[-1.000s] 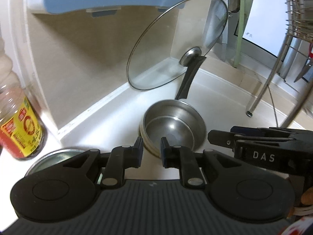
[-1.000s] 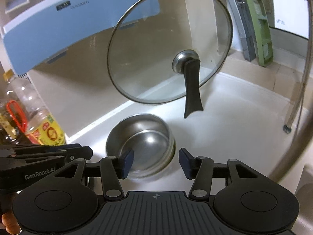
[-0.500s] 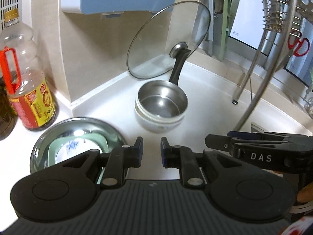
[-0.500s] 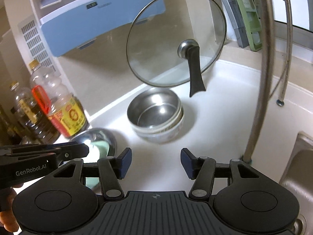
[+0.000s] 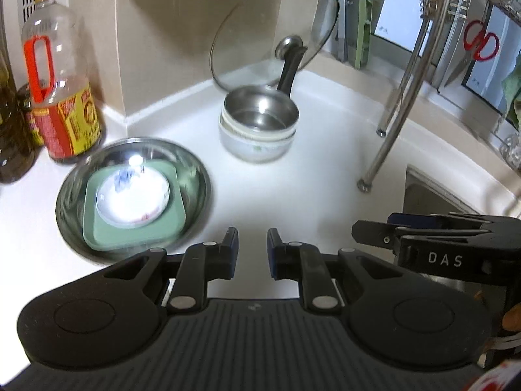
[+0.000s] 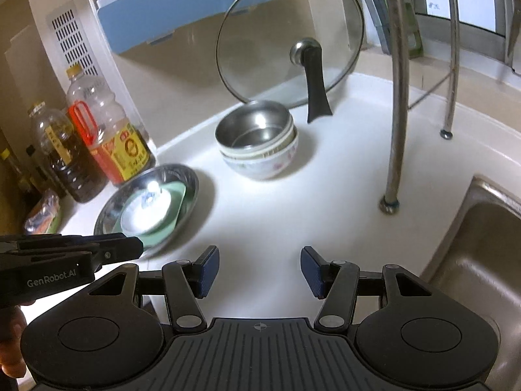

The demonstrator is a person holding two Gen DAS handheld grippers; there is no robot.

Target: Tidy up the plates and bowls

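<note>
A steel bowl nested in white bowls forms a stack (image 5: 259, 120) (image 6: 257, 137) on the white counter, in front of a leaning glass lid. To its left a wide steel plate (image 5: 195, 169) (image 6: 192, 179) holds a green square plate (image 5: 176, 224) (image 6: 177, 208) with a small white dish (image 5: 133, 195) (image 6: 146, 215) on top. My left gripper (image 5: 252, 238) hovers near the steel plate's right rim, jaws a narrow gap apart and empty. My right gripper (image 6: 259, 257) stands open wider over bare counter, holding nothing. Each gripper shows side-on in the other's view.
The glass lid (image 6: 276, 32) with a black handle leans against the wall. Oil bottles (image 5: 62, 97) (image 6: 110, 137) stand at the left. Steel rack legs (image 6: 399, 97) rise at the right, with a sink (image 6: 482, 244) beyond and red scissors (image 5: 482, 42) hanging above.
Both grippers have drawn back from the bowl stack, which now looks smaller and farther. The steel plate with its green plate and white dish, the bottles and the sink have come into view.
</note>
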